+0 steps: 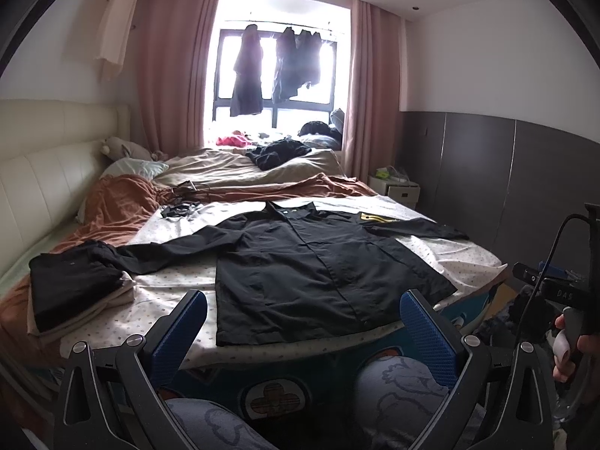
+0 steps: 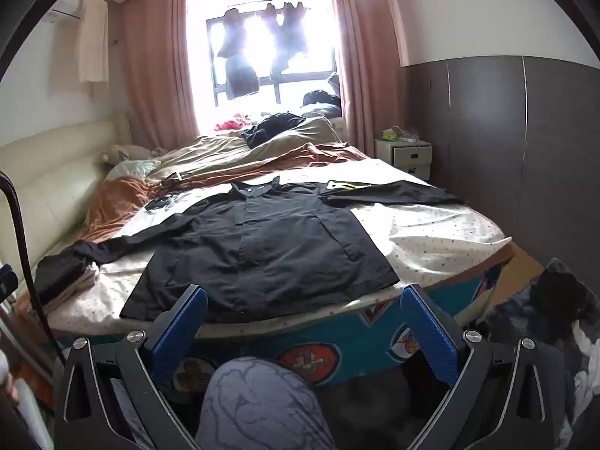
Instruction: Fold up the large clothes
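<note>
A large black long-sleeved shirt (image 1: 300, 262) (image 2: 270, 247) lies flat and face up on the bed, sleeves spread to both sides, hem toward me at the near edge. My left gripper (image 1: 303, 322) is open, held back from the hem with nothing between its blue pads. My right gripper (image 2: 303, 318) is also open and empty, hovering before the bed edge, short of the hem. The left sleeve reaches a stack of folded clothes (image 1: 75, 292) (image 2: 63, 273), black on top of cream.
The bed (image 1: 461, 262) has a dotted white sheet, an orange blanket (image 1: 120, 202) and beige duvet behind. A nightstand (image 2: 405, 153) stands at right by a dark wall. Clothes hang at the window (image 1: 270, 71). A person's knees (image 1: 405, 386) are below the grippers.
</note>
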The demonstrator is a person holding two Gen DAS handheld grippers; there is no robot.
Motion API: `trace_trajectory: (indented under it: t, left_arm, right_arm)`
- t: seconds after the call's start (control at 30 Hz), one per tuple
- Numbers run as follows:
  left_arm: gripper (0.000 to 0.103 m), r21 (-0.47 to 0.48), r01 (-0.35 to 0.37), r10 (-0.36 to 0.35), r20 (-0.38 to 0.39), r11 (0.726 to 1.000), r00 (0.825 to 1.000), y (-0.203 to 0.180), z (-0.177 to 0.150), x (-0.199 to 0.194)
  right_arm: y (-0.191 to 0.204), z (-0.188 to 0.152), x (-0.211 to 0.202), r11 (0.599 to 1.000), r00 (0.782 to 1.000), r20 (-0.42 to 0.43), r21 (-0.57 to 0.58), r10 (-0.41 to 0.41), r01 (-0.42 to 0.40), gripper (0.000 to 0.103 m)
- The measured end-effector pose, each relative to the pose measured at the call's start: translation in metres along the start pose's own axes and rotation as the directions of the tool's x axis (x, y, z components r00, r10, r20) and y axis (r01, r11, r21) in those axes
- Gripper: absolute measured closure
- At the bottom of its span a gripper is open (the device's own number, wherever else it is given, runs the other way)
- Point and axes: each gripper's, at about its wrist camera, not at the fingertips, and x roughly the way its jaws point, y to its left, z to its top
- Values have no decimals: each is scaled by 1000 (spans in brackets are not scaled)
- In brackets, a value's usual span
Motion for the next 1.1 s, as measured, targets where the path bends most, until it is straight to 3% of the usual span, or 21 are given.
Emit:
trace_trajectory:
  t: [0.73,1.1]
  left_arm:
    - [0,-3,5,-5,18,1000,1000,6,-9,-22]
    - [0,-13,-9,9,24,1000,1000,16,-6,-28]
  right_arm:
    - [16,-11,-21,999,1000,5,-36,-26,26,0]
    - [16,1,-20,999,999,33,-35,-15,17,0]
